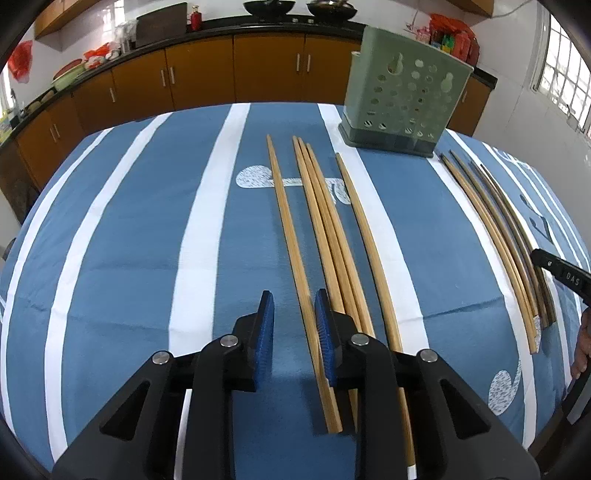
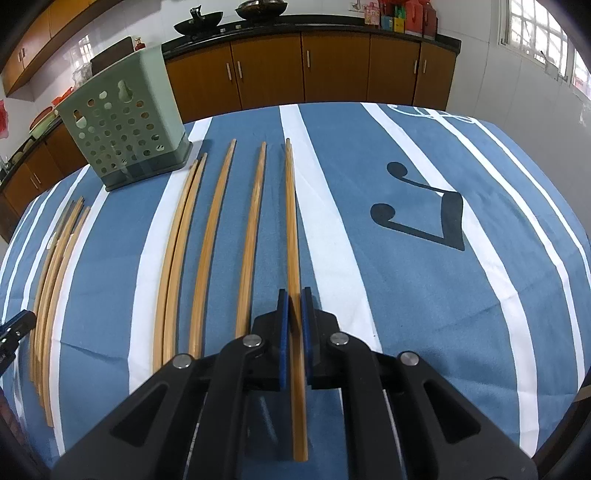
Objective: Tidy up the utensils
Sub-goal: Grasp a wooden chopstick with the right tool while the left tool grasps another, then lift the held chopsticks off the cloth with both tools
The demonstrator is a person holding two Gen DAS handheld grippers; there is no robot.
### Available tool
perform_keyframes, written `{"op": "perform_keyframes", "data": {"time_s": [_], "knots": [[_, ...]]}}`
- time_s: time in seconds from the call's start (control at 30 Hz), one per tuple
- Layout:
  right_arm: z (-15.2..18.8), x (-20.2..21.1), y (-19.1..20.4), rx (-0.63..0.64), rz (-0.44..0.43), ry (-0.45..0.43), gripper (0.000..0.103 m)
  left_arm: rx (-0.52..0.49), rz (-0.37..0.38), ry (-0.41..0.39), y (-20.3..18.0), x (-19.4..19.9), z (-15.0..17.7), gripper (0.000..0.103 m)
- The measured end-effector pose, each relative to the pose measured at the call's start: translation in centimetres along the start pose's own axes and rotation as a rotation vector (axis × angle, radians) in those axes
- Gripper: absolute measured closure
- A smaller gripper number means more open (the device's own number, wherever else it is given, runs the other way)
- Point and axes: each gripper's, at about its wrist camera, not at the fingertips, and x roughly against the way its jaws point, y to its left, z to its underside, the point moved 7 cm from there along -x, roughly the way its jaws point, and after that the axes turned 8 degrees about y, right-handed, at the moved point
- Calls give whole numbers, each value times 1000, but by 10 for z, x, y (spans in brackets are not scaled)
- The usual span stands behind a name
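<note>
Several light wooden chopsticks lie lengthwise on the blue-and-white striped tablecloth (image 1: pixel 147 221). A green perforated utensil holder (image 1: pixel 402 92) stands at the far side; it also shows in the right wrist view (image 2: pixel 122 122). My left gripper (image 1: pixel 293 314) is open, and its fingers straddle the leftmost chopstick (image 1: pixel 288 229) of the middle group. My right gripper (image 2: pixel 294 306) is shut on a pair of chopsticks (image 2: pixel 291 214) that point away along the cloth. Another bundle of chopsticks (image 1: pixel 502 236), some darker, lies to the right in the left wrist view.
Brown kitchen cabinets (image 1: pixel 207 74) with a dark counter run behind the table. Woks (image 1: pixel 269 5) sit on the counter. Three loose chopsticks (image 2: pixel 210 236) and a pair lie left of the held pair. The right gripper's tip (image 1: pixel 561 273) shows at the right edge.
</note>
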Motion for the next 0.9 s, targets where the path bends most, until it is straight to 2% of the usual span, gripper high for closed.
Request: {"op": "perform_keyframes", "data": {"time_s": [0.2, 0.33, 0.47, 0.57, 0.7, 0.9], "knots": [[-3, -2, 3, 19, 2, 12, 95, -6, -29, 3, 5, -4, -7, 95], [-13, -7, 2, 33, 15, 15, 95, 25, -52, 0, 21, -11, -22, 96], [-26, -13, -6, 20, 37, -8, 95, 75, -30, -12, 38, -16, -36, 96], [-34, -17, -12, 5, 42, -36, 95, 87, 9, -32, 44, -17, -39, 95], [-35, -18, -10, 27, 61, -77, 93, 79, 18, -61, 43, -17, -37, 95], [-33, -16, -10, 29, 50, -69, 93, 79, 21, -65, 43, -17, -37, 95]]}}
